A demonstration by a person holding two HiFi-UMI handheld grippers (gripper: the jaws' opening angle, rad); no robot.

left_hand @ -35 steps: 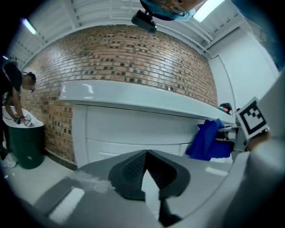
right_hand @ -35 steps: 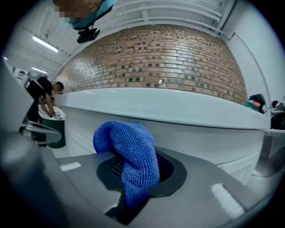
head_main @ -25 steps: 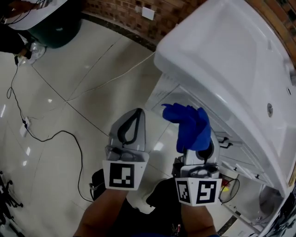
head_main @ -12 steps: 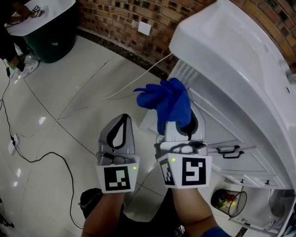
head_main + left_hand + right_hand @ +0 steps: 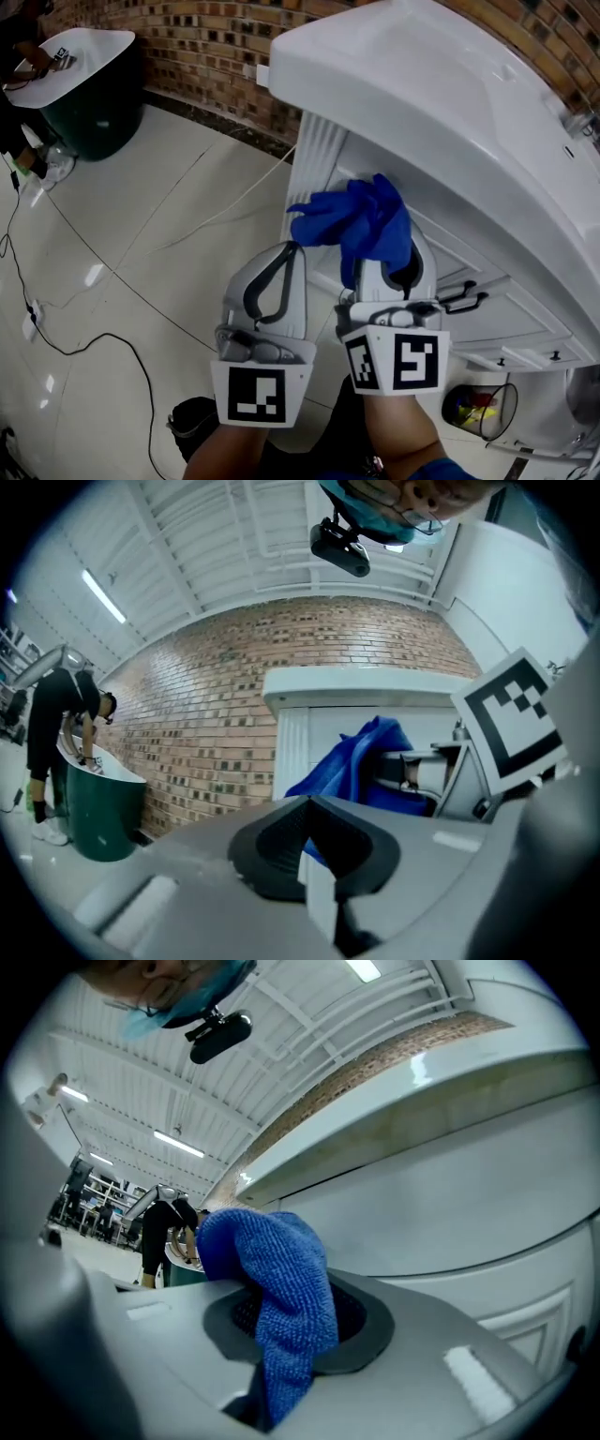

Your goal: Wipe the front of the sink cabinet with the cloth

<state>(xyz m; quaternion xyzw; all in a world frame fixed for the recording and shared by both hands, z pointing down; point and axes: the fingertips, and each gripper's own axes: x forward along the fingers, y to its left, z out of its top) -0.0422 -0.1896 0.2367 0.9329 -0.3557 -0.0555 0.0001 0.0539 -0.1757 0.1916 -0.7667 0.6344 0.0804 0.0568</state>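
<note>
My right gripper [image 5: 389,255] is shut on a bunched blue cloth [image 5: 361,220]. The cloth sticks out past its jaws, up against the top left of the white sink cabinet front [image 5: 441,258], just under the white basin [image 5: 422,84]. Whether the cloth touches the panel I cannot tell. In the right gripper view the cloth [image 5: 281,1293] drapes over the shut jaws, with the cabinet front [image 5: 469,1204] close behind. My left gripper [image 5: 274,279] is beside the right one, shut and empty, short of the cabinet's ribbed left corner [image 5: 314,164]. The left gripper view shows the cloth [image 5: 352,757] ahead.
A dark drawer handle [image 5: 464,302] juts from the cabinet to the right of the right gripper. A wire mesh bin [image 5: 480,410] stands on the floor at lower right. Cables [image 5: 112,337] trail over the tiled floor. A green-based basin [image 5: 89,66] and brick wall [image 5: 206,37] are far left.
Both grippers have moved in toward the cabinet. The cloth, out in front of the cabinet's left corner before, now sits against the upper front panel under the basin.
</note>
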